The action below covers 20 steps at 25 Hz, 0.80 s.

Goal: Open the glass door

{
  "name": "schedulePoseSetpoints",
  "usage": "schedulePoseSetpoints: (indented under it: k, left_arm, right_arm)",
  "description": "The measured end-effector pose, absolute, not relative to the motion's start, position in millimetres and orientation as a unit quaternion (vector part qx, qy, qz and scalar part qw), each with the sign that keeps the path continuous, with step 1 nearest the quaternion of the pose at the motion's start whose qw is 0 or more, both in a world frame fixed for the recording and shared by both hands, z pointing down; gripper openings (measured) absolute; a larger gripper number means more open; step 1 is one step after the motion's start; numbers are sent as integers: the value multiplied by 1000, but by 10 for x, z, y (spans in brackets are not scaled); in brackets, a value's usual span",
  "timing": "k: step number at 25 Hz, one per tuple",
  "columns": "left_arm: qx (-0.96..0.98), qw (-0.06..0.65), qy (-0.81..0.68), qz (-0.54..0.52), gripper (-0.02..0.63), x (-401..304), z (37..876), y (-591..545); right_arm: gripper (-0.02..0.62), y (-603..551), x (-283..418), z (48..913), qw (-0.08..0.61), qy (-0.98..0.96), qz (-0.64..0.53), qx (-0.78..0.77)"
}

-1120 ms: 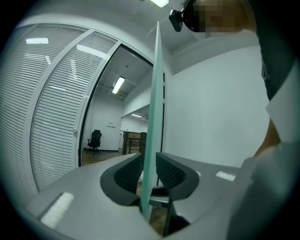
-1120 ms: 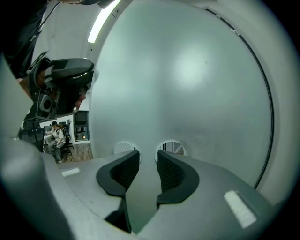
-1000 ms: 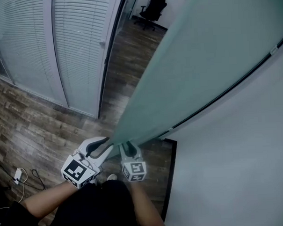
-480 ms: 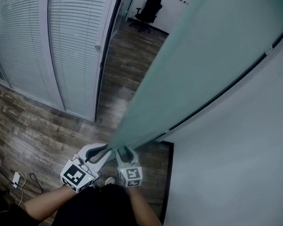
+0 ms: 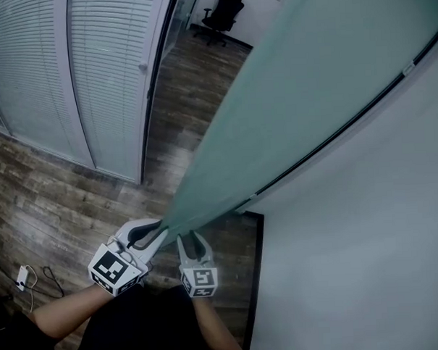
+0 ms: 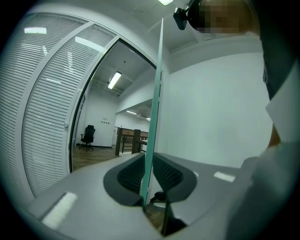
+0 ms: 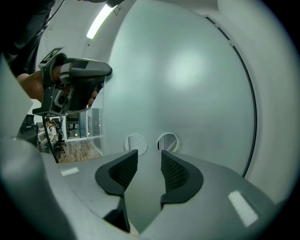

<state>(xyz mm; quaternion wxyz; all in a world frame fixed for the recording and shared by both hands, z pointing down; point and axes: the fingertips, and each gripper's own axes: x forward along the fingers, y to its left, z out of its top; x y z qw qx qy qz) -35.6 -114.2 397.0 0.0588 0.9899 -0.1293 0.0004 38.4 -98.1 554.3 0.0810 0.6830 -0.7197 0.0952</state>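
The frosted glass door (image 5: 295, 95) stands ajar and runs from the upper right down to its free edge at the lower middle. My left gripper (image 5: 153, 231) is shut on that edge; in the left gripper view the thin pane (image 6: 157, 93) runs up between the pads of the left gripper (image 6: 148, 180). My right gripper (image 5: 192, 241) hangs just right of it, near the door's face. Its jaws have just been opening, and there is nothing between them. In the right gripper view the right gripper (image 7: 149, 168) faces the frosted door (image 7: 187, 84), which has two round holes (image 7: 168, 142).
A partition with white blinds (image 5: 106, 81) stands at the left, with a dark wood floor (image 5: 54, 207) below it. An office chair (image 5: 223, 14) is in the room beyond. A white wall (image 5: 367, 237) fills the right, edged by a black frame (image 5: 256, 278). A plug and cable (image 5: 24, 277) lie lower left.
The right gripper has drawn slightly down and left in the head view, and its jaws stand wider. The left gripper keeps its hold on the door's edge.
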Motion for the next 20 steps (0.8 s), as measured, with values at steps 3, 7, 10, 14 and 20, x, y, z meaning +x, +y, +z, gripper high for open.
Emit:
schedulePoseSetpoints:
  k: [3, 7, 10, 14, 20]
  left_arm:
    - [989, 58, -136, 0, 49, -342, 3967, -1115]
    - [986, 89, -140, -10, 55, -304, 3984, -1025]
    - [984, 96, -150, -4, 55, -317, 3997, -957]
    - [981, 100, -163, 2, 58, -290, 3982, -865]
    - [982, 90, -167, 4, 57, -259, 4002, -622]
  right_arm:
    - [146, -886, 317, 5491, 89, -727, 86, 676]
    - [146, -693, 212, 5447, 136, -744, 54, 651]
    - [146, -567, 119, 5344, 131, -757, 49, 638]
    - [146, -462, 171, 5244, 114, -760, 77, 635]
    - [147, -221, 199, 5128, 81, -759, 91, 640]
